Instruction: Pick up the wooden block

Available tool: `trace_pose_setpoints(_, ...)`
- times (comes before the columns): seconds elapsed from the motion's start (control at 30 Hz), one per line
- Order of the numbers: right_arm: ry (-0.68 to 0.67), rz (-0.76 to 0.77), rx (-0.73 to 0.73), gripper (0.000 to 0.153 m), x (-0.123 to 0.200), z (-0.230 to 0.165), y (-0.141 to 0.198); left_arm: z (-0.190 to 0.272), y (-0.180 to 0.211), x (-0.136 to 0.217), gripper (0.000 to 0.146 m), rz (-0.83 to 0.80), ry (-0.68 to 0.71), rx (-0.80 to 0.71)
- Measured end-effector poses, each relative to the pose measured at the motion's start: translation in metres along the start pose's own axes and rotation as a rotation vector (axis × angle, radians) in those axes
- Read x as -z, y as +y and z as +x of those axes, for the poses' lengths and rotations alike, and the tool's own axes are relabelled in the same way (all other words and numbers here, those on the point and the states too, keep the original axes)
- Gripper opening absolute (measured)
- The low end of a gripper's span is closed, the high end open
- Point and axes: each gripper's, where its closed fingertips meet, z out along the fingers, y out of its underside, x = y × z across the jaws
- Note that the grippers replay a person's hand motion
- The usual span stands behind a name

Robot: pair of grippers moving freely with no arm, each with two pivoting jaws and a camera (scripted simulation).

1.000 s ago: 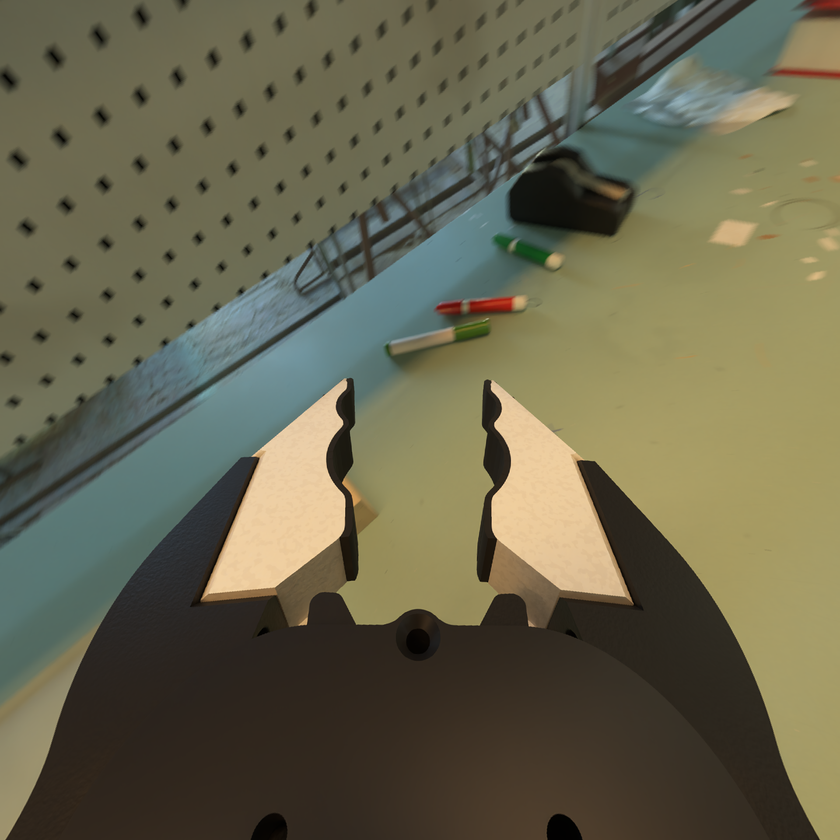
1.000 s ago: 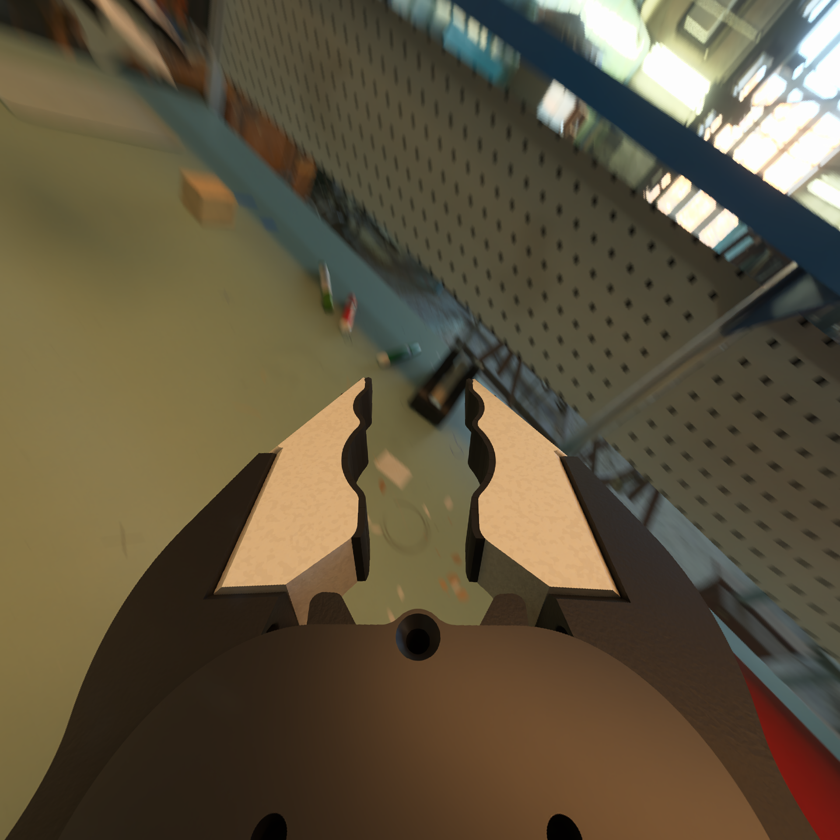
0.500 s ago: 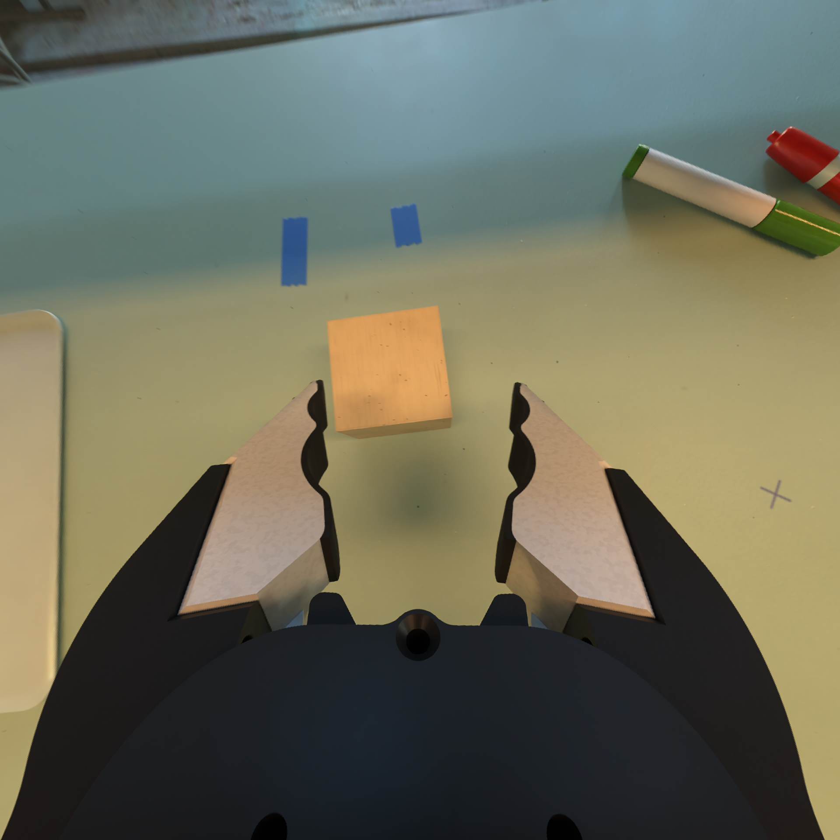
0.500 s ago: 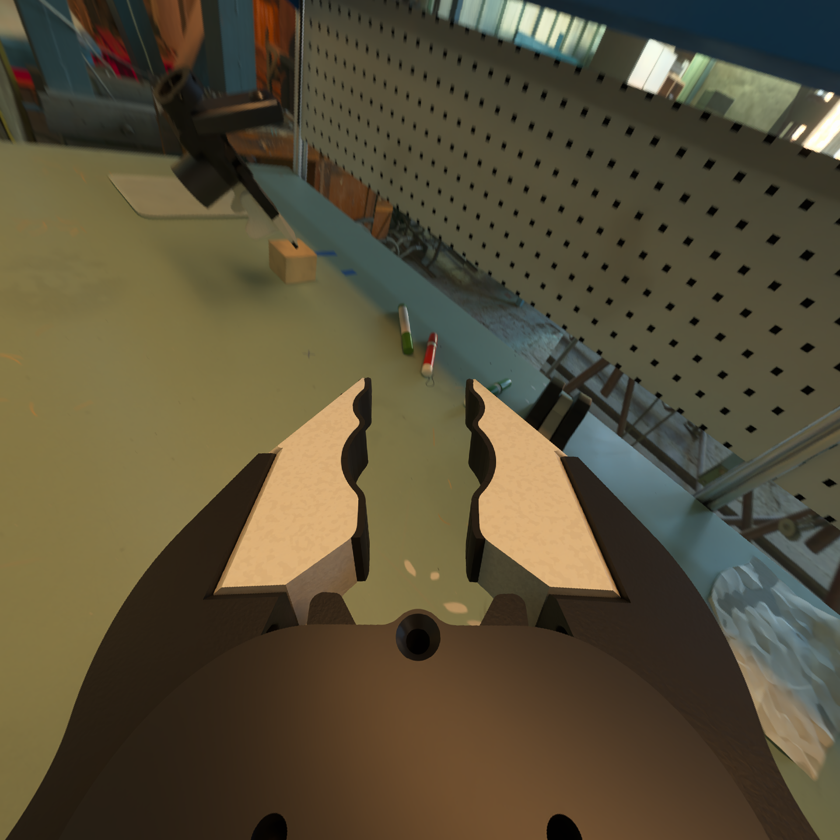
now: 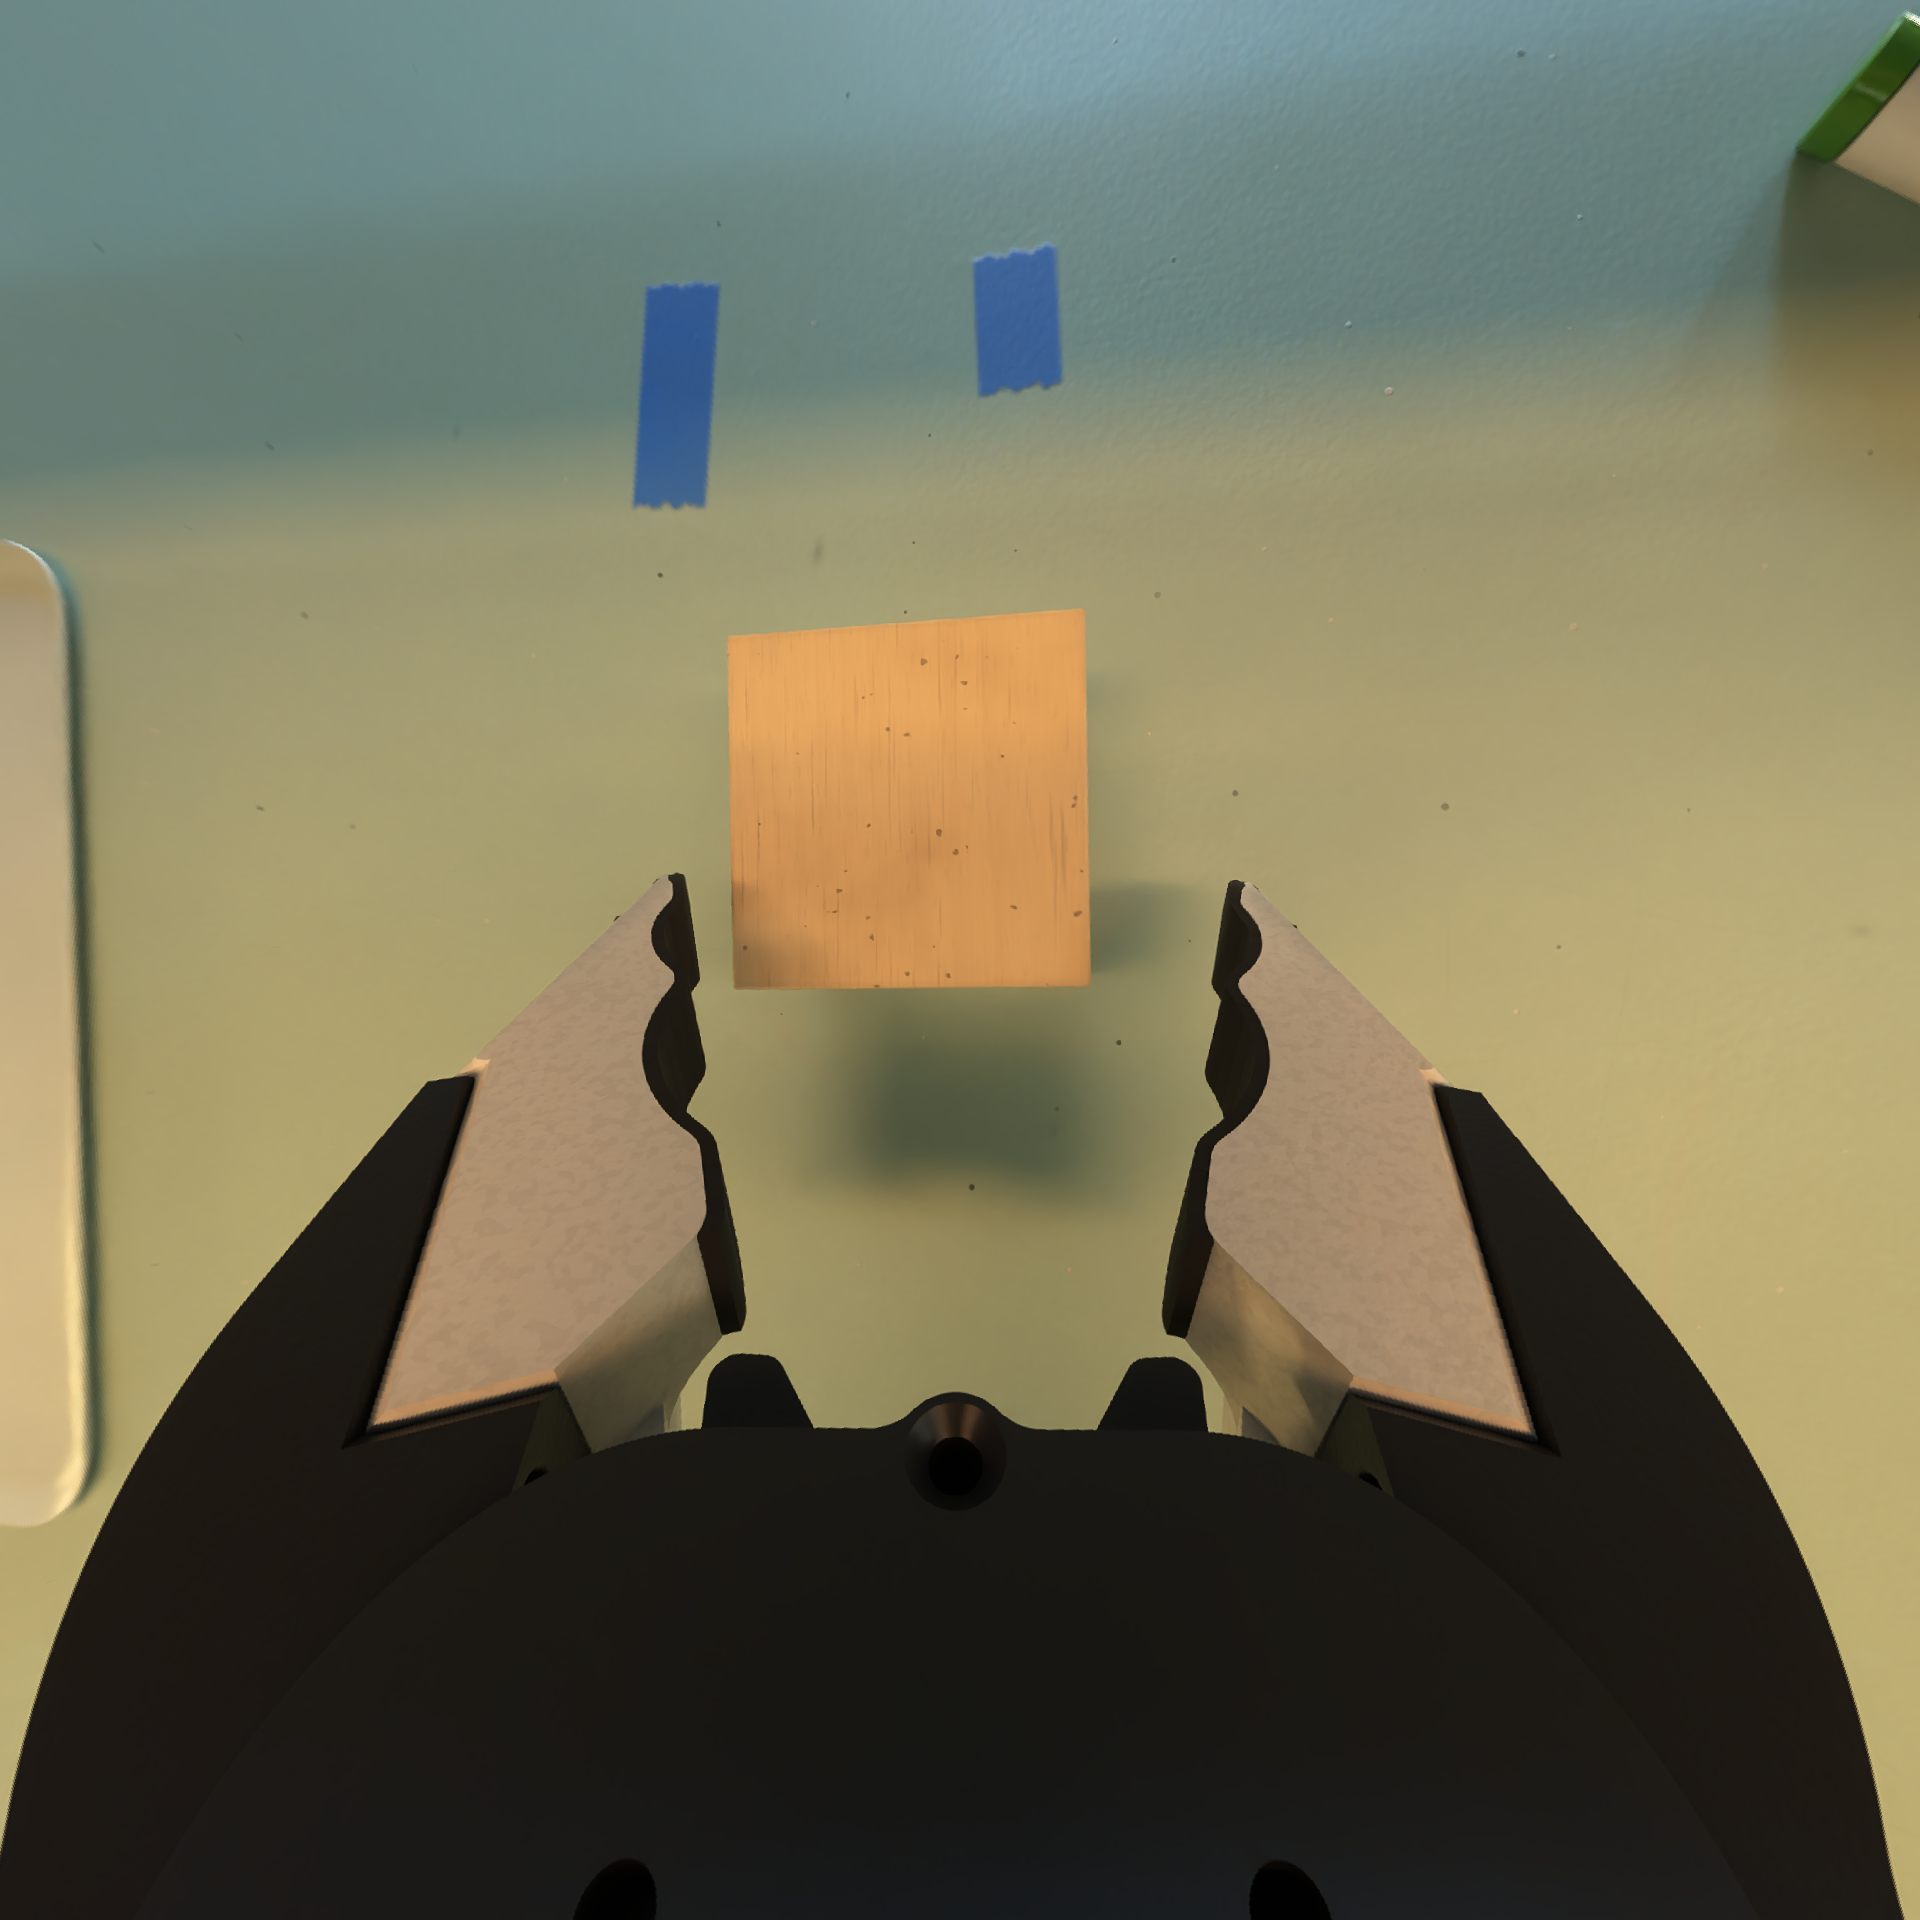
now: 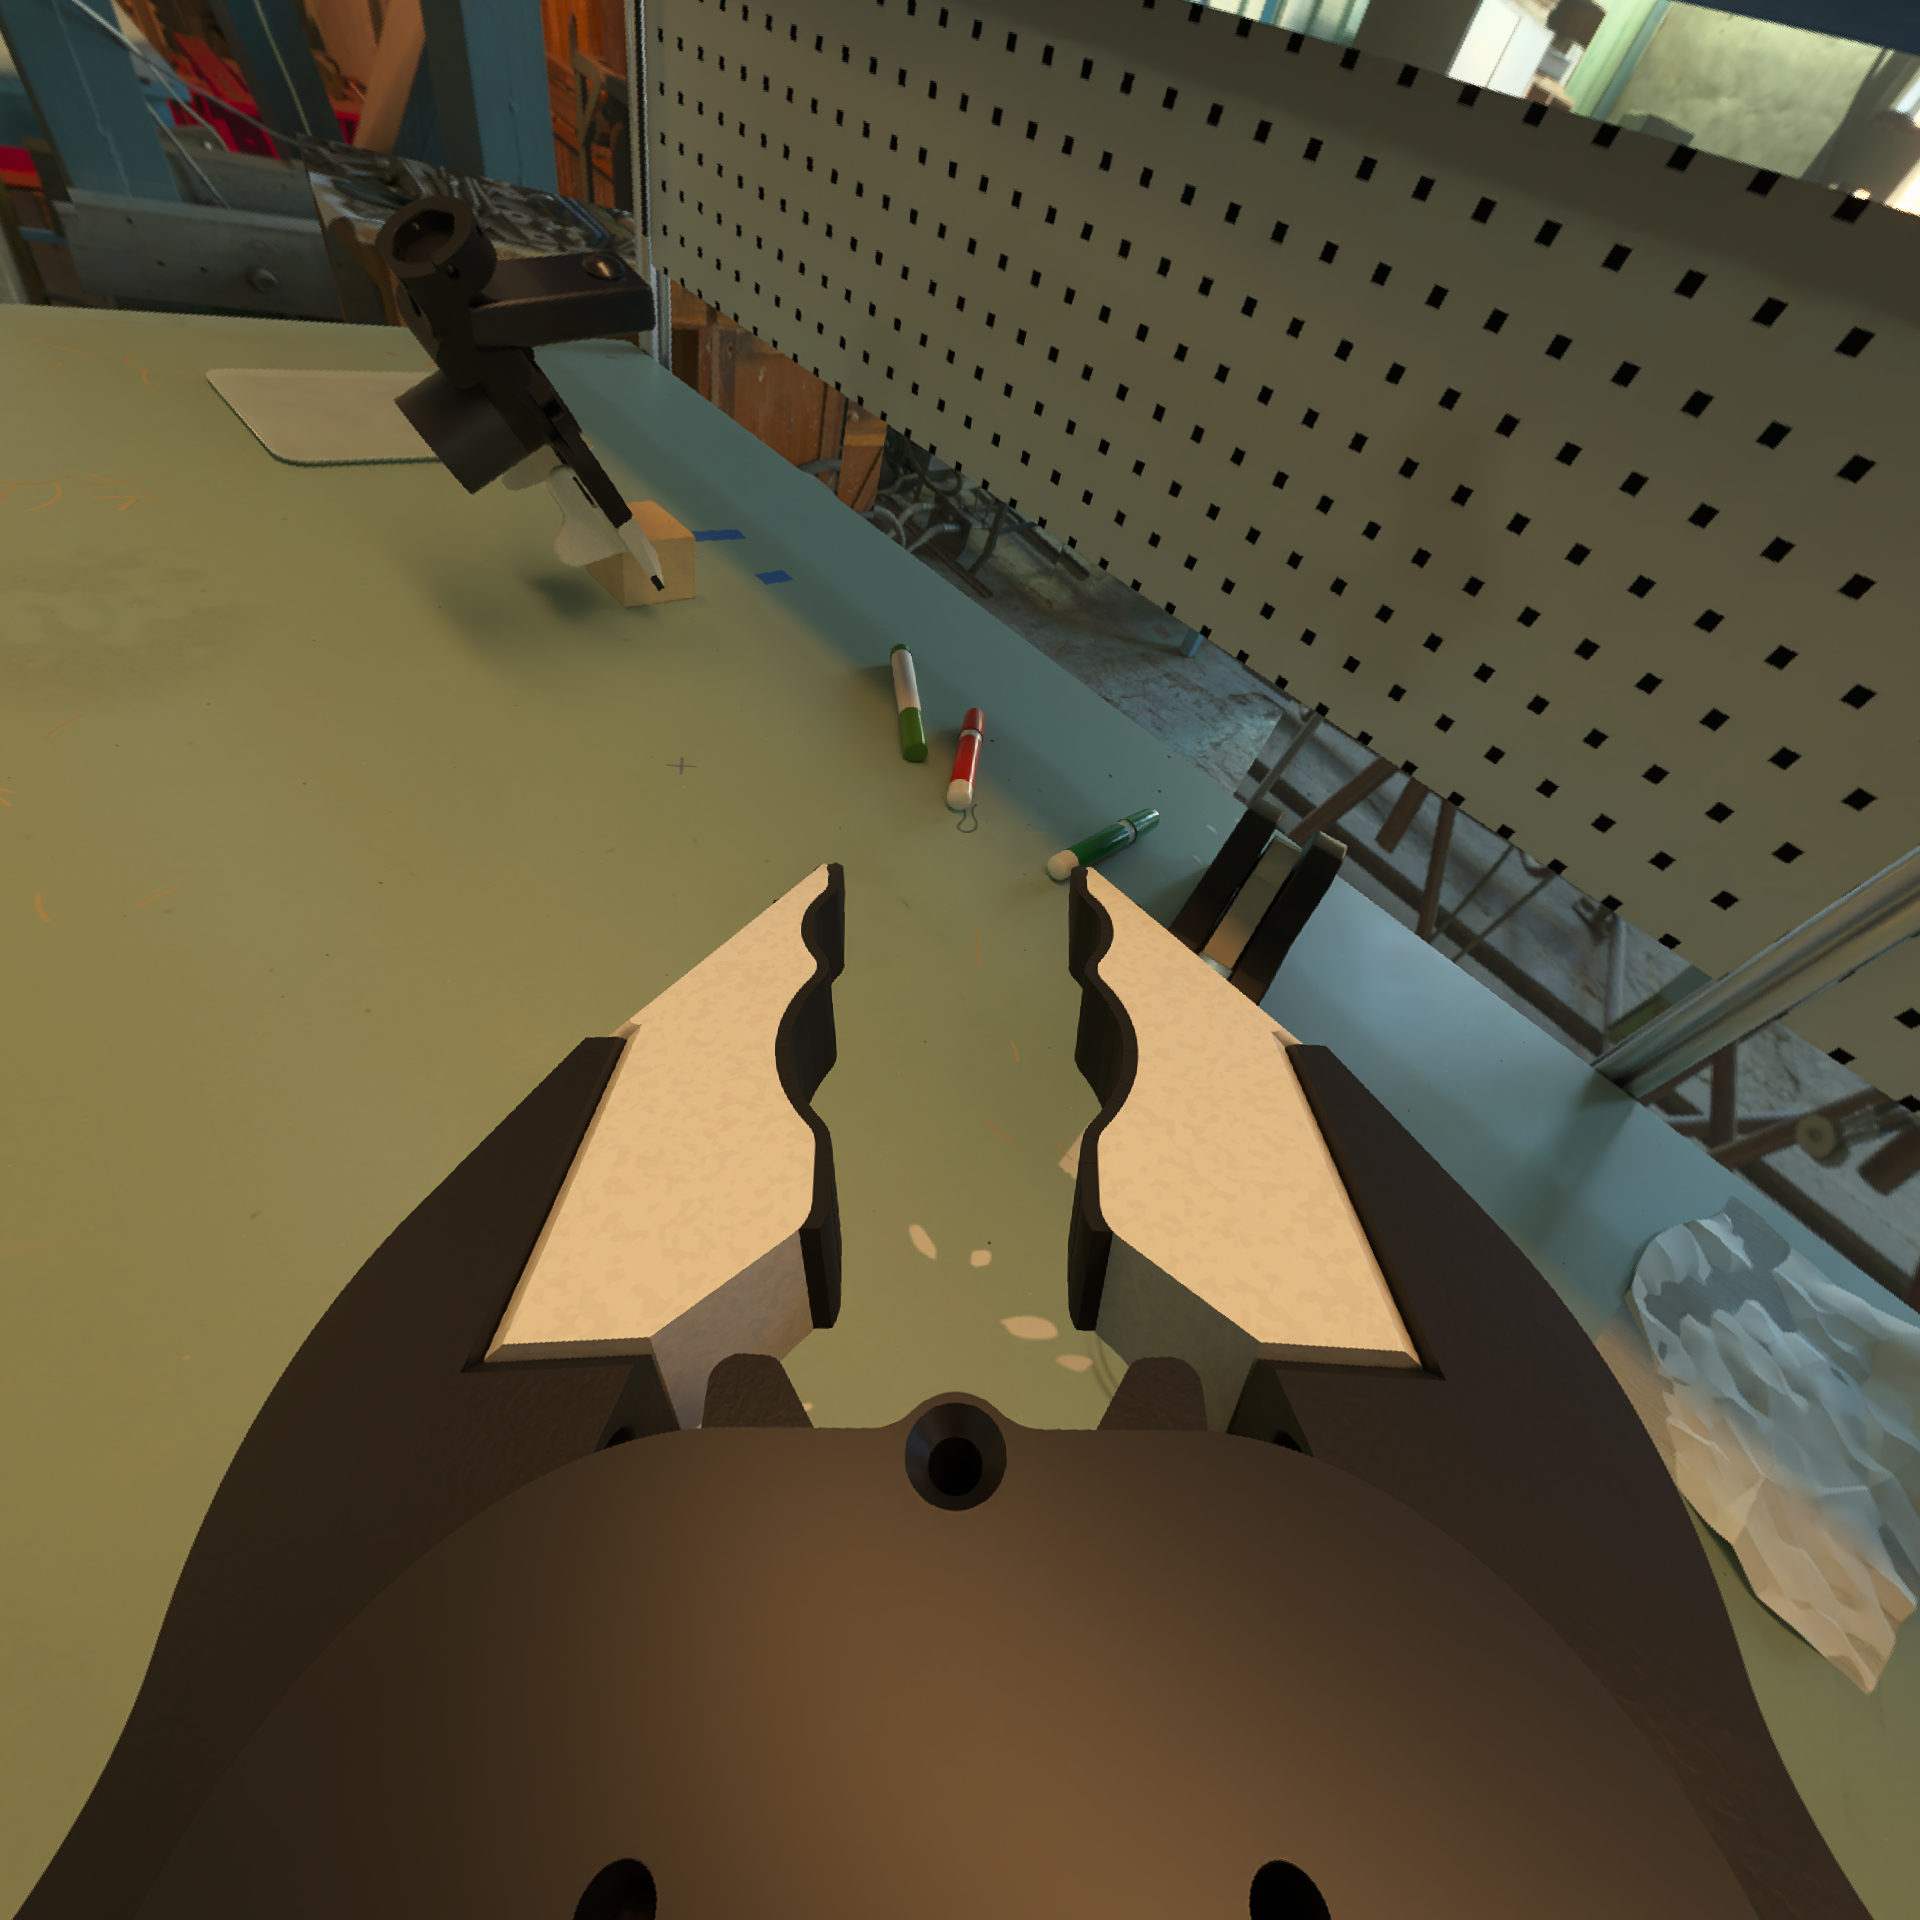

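Note:
The wooden block (image 5: 909, 798) is a light tan cube on the green table, seen from above in the left wrist view. My left gripper (image 5: 953, 896) is open wide and points down at it, its fingertips level with the block's near part, one on each side, apart from it. In the right wrist view the block (image 6: 659, 561) lies far off at the upper left, with the left gripper (image 6: 613, 551) over it. My right gripper (image 6: 954, 881) is open and empty, well away from the block.
Two blue tape strips (image 5: 676, 395) lie beyond the block. A pale tray (image 5: 36, 1029) is to its left. Green and red markers (image 6: 909, 707) lie by the table's blue back edge, with a black tape dispenser (image 6: 1262, 902), crumpled paper (image 6: 1777, 1423) and a pegboard wall (image 6: 1351, 364).
My left gripper has swung from facing along the table to pointing down, come closer over the block and opened wider. My right gripper's view has turned toward the block and steadied.

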Motion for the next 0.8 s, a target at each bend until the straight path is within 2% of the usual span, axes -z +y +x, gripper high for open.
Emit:
trace_pose_setpoints(0.1, 0.008, -0.016, -0.003, 0.043, -0.001, 0.004, 0.005, -0.001, 0.000, -0.006, 0.100, -0.005, 0.041, 0.051)
trace_pose_setpoints(0.23, 0.012, -0.026, -0.013, 0.043, -0.002, 0.008, 0.009, -0.004, -0.002, -0.012, 0.087, 0.007, 0.062, 0.090)
trace_pose_setpoints(0.43, -0.005, -0.042, -0.010, 0.043, -0.006, 0.005, 0.012, -0.007, -0.001, -0.020, 0.077, -0.020, -0.009, 0.024)
trace_pose_setpoints(0.53, -0.017, -0.051, 0.001, 0.043, -0.008, 0.001, 0.012, -0.006, -0.002, -0.020, 0.077, -0.016, 0.011, 0.013)
trace_pose_setpoints(0.67, -0.030, -0.080, 0.021, 0.043, -0.011, -0.003, 0.017, -0.007, 0.002, -0.013, 0.076, -0.044, 0.089, 0.013)
trace_pose_setpoints(0.8, -0.050, -0.109, 0.028, 0.043, -0.016, -0.007, 0.024, -0.006, -0.005, 0.010, 0.076, 0.007, 0.165, 0.026)
